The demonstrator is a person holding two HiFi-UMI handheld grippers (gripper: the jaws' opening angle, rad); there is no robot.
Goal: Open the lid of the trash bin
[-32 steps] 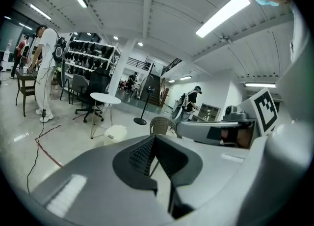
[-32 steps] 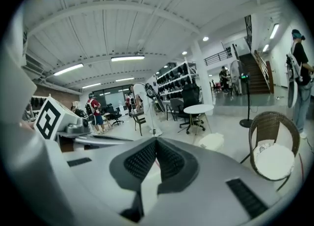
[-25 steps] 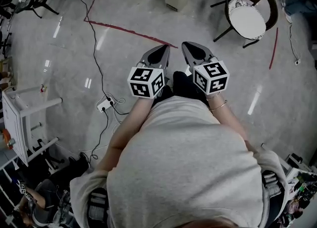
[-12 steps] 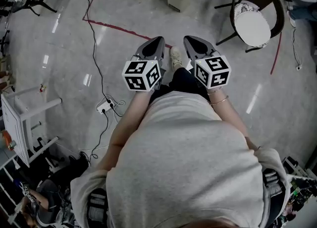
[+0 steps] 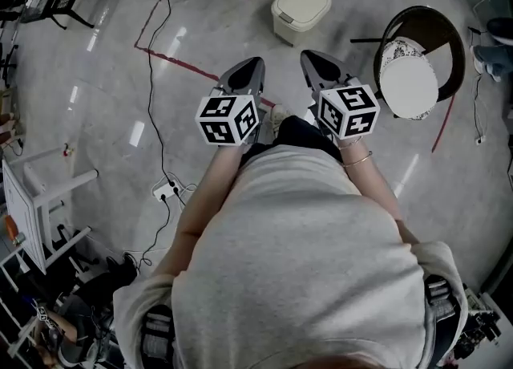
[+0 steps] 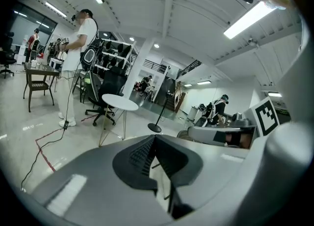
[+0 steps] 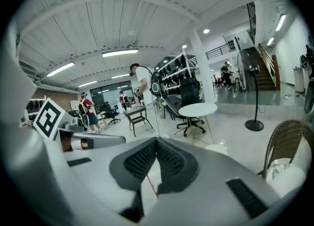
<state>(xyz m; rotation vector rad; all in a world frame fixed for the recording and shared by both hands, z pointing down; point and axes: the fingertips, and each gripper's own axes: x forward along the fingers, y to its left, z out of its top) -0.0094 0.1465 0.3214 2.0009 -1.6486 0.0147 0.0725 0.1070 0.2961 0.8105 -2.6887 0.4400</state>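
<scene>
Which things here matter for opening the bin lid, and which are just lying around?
For the job: trash bin, its closed lid, left gripper, right gripper.
Just around: chair, power strip, red floor line, white rack.

The cream trash bin (image 5: 300, 9) stands upright on the floor, lid closed.

A round-seated chair (image 5: 409, 83), a red floor line (image 5: 186, 60), a white power strip (image 5: 167, 189)
</scene>
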